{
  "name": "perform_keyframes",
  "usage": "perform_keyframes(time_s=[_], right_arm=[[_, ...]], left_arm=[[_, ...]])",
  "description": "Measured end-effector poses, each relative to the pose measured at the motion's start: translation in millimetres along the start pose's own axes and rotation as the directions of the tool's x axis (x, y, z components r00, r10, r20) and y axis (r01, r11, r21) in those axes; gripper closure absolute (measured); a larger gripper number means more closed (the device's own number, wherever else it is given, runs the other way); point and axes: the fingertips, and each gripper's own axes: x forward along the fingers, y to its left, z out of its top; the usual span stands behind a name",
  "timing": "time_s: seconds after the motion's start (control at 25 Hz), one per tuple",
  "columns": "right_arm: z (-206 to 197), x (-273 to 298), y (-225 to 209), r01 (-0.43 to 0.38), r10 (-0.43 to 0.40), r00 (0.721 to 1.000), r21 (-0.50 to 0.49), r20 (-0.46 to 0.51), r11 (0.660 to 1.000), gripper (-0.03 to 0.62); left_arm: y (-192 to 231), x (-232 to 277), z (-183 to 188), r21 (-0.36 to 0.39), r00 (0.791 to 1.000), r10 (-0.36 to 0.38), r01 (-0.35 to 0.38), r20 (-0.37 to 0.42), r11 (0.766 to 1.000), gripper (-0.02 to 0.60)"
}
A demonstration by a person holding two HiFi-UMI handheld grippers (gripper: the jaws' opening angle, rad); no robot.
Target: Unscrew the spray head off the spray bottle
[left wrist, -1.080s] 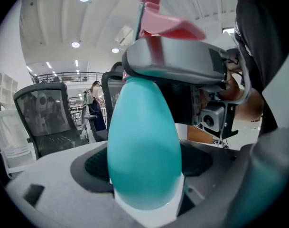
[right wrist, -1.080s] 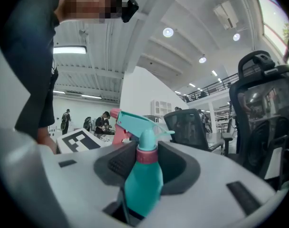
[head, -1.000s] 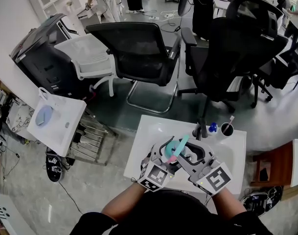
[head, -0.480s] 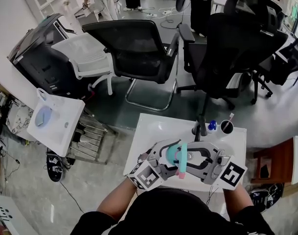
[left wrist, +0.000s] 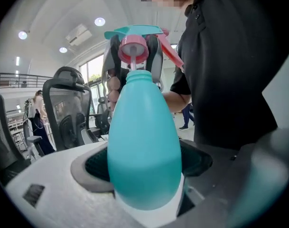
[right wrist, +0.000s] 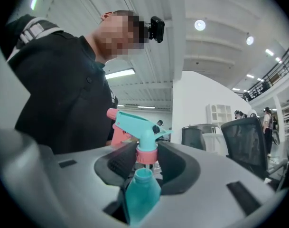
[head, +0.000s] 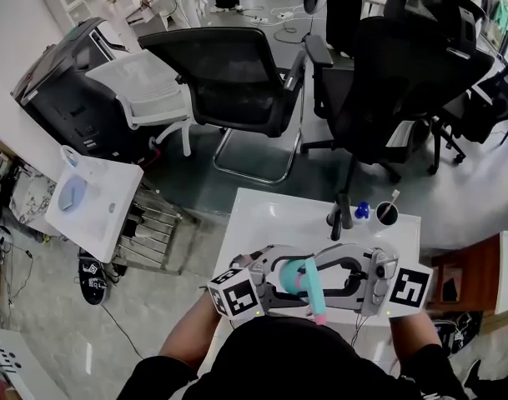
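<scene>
status: the unscrewing appears done. the spray head (right wrist: 138, 126) stands clear of the teal spray bottle (left wrist: 144, 156). in the left gripper view its pink collar (left wrist: 133, 49) sits apart from the bottle neck (left wrist: 136, 76), and only the thin dip tube (left wrist: 133, 64) bridges the gap and runs into the neck. the right gripper view shows the same gap. remaining, by judgement: draw the tube fully out so the two parts are separate.

grips: the left gripper (left wrist: 143, 167) has its jaws spread wide and pressed on the bottle's broad body. the right gripper (right wrist: 146, 158) has its jaws clamped on the pink collar, with nozzle and trigger sticking out beyond them.

pose: in the head view the two grippers face each other roughly level, tip to tip, with marker cubes outward. left comes in from the left, right from the right. bottle and head are held in the air close to the person's torso, over the near edge of the white counter (head: 270, 223), touching nothing on it.
</scene>
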Motion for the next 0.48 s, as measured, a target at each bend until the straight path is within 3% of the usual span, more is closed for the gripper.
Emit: perform_keyframes(time_s=[0.16,0.28,0.36,0.48], right_arm=[[9.4,-6.2,-13.2,0.064,-0.067,0.995,0.043,0.074,0.997,0.450],[15.9,-13.6,-26.8,0.139,-0.144,0.984,0.048,0.106,0.989,0.450],[21.5,-20.6,-35.6,0.193,-0.198,0.971,0.053,0.132,0.980,0.450],[31.2,-30.7,-47.1,0.263,-0.269,0.948,0.054,0.172,0.963,0.450]], left_arm=[[18.6,-2.4,-20.8,-0.083,0.996,0.087,-0.087,-0.005,0.993,0.164],[32.4,-4.4,-45.6,-0.110,0.984,0.159,-0.167,-0.076,0.980,0.164],[39.6,-4.7,-66.6,-0.102,0.967,0.207,-0.223,-0.147,0.969,0.164],[52.5,-7.3,-97.7,-0.093,0.924,0.291,-0.321,-0.249,0.942,0.164]])
